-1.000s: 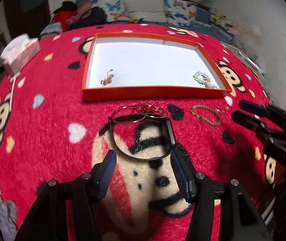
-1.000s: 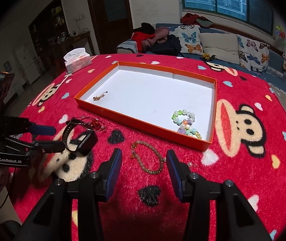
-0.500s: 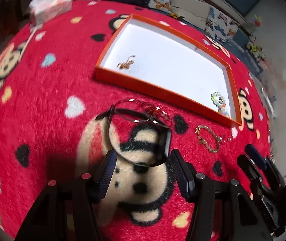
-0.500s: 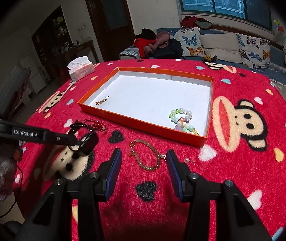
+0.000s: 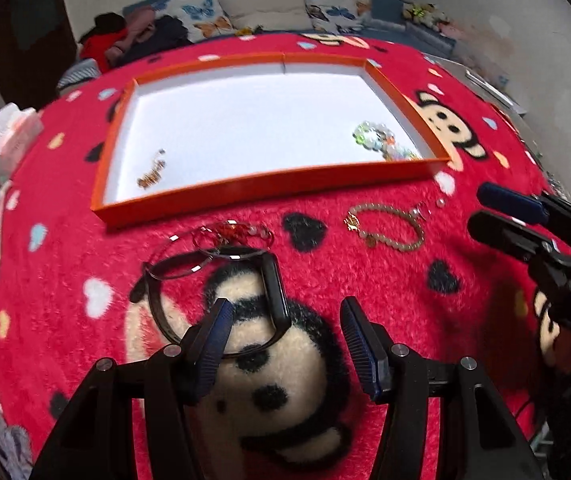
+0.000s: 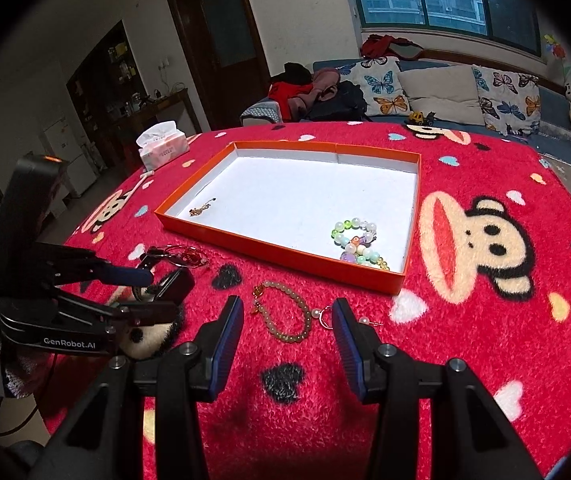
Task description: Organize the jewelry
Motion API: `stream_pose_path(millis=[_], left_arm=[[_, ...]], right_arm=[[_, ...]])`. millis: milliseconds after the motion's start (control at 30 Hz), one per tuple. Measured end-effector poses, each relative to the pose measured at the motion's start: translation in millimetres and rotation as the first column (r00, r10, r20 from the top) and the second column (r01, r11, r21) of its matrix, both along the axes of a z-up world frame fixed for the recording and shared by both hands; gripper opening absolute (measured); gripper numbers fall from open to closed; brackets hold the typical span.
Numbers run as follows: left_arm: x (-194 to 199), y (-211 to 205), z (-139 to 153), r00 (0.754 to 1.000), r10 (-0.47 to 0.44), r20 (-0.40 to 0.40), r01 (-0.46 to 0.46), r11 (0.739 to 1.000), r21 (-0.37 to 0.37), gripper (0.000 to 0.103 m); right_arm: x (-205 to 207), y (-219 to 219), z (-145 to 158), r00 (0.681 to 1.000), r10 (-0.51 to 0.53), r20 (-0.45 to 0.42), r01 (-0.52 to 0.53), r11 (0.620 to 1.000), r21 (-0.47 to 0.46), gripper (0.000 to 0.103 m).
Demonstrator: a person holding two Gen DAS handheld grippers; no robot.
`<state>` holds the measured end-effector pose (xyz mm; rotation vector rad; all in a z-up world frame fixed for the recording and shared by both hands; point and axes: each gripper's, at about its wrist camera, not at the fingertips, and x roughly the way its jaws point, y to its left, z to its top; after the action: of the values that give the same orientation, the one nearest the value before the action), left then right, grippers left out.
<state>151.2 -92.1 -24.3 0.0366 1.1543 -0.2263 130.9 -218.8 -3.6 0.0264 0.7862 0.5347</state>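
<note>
An orange-rimmed white tray [image 5: 245,184] [image 6: 281,250] lies on the red monkey-print cloth. It holds a small gold chain [image 5: 151,174] [image 6: 202,209] and a pastel bead bracelet [image 5: 381,142] [image 6: 359,242]. In front of it lie a black watch [image 5: 273,296] [image 6: 175,284], thin hoops with red beads [image 5: 225,234] [image 6: 187,256], a beige bead bracelet [image 5: 389,226] [image 6: 285,316] and pearl earrings [image 6: 325,314]. My left gripper [image 5: 285,340] [image 6: 141,292] is open, straddling the watch. My right gripper [image 6: 287,340] [image 5: 497,212] is open just before the beige bracelet.
A tissue pack [image 5: 5,140] [image 6: 163,146] sits at the table's far left. A sofa with butterfly cushions [image 6: 445,92] and piled clothes [image 6: 317,88] stands behind the table. The red cloth extends to the right of the tray [image 6: 485,240].
My left gripper has swung and moved forward, so the watch now sits between its fingers. My right gripper has edged closer to the beige bracelet.
</note>
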Motion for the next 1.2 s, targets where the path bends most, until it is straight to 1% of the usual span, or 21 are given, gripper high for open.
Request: stream_pose_path(millis=[33,67,167,267,333,500,567,667,800,933,967,1000,1067,1133,1200], left_arm=[[0.8,1.2,-3.5,1.000,-0.021,-0.016,0.020,1.000,-0.020,0.060],[1.1,2.4,-6.6,0.999,-0.028,-0.027,0.028,0.999,-0.023,0.060],[2.2,3.6,-11.3,0.998,-0.051,-0.035,0.050,0.998,-0.025,0.060],[2.9,3.9,-14.0,0.996,-0.079,-0.036,0.079,0.997,-0.005,0.060],[2.6,6.2,-15.5,0.994,-0.093,-0.050,0.092,0.996,-0.010,0.060],[-5.0,4.4,-14.9,0.985,-0.161,-0.063,0.160,0.987,-0.024,0.060],[-8.2,4.0,-13.9,0.982,-0.176,-0.065,0.175,0.984,-0.023,0.060],[-10.1,11.5,-9.4,0.983,-0.171,-0.065,0.168,0.984,-0.049,0.060],[-11.8,22.6,4.5,0.983,-0.177,-0.039,0.174,0.983,-0.064,0.060],[-15.3,35.0,17.9,0.982,-0.190,0.003,0.190,0.982,-0.023,0.060],[-15.5,39.4,20.0,0.982,-0.191,0.010,0.191,0.982,-0.006,0.064],[-15.1,43.4,21.4,0.981,-0.192,0.016,0.192,0.981,0.006,0.070],[-14.2,52.2,22.9,0.979,-0.200,0.030,0.198,0.979,0.038,0.074],[-11.2,59.0,23.2,0.979,-0.200,0.044,0.197,0.978,0.062,0.074],[-8.9,65.6,24.4,0.975,-0.214,0.056,0.211,0.976,0.059,0.074]], right_arm=[[0.7,0.3,-0.9,1.000,-0.001,-0.002,0.001,1.000,-0.001,0.050],[1.2,0.1,-1.7,1.000,-0.001,-0.005,0.001,1.000,-0.001,0.050],[2.7,1.7,-3.7,1.000,-0.004,-0.010,0.004,1.000,-0.007,0.050],[2.3,3.0,-4.1,1.000,-0.006,-0.012,0.006,1.000,-0.014,0.050],[1.3,3.7,-3.2,1.000,-0.006,-0.009,0.006,1.000,-0.018,0.050],[3.5,4.5,-3.9,1.000,-0.016,-0.010,0.016,1.000,-0.019,0.050],[2.9,4.4,-4.0,1.000,-0.016,-0.011,0.016,1.000,-0.018,0.050],[1.7,4.4,-3.6,1.000,-0.014,-0.009,0.014,1.000,-0.022,0.050],[2.6,3.0,-3.7,1.000,-0.019,-0.010,0.018,1.000,-0.021,0.050],[3.0,2.8,-3.8,1.000,-0.021,-0.010,0.021,1.000,-0.018,0.051],[3.0,2.7,-3.7,1.000,-0.020,-0.009,0.020,1.000,-0.018,0.051],[3.0,2.8,-3.7,1.000,-0.020,-0.009,0.020,1.000,-0.019,0.051],[3.1,2.7,-3.8,1.000,-0.020,-0.009,0.020,1.000,-0.018,0.051],[3.1,3.2,-3.6,1.000,-0.020,-0.009,0.019,1.000,-0.020,0.051],[3.3,3.0,-3.8,1.000,-0.020,-0.010,0.019,1.000,-0.022,0.051]])
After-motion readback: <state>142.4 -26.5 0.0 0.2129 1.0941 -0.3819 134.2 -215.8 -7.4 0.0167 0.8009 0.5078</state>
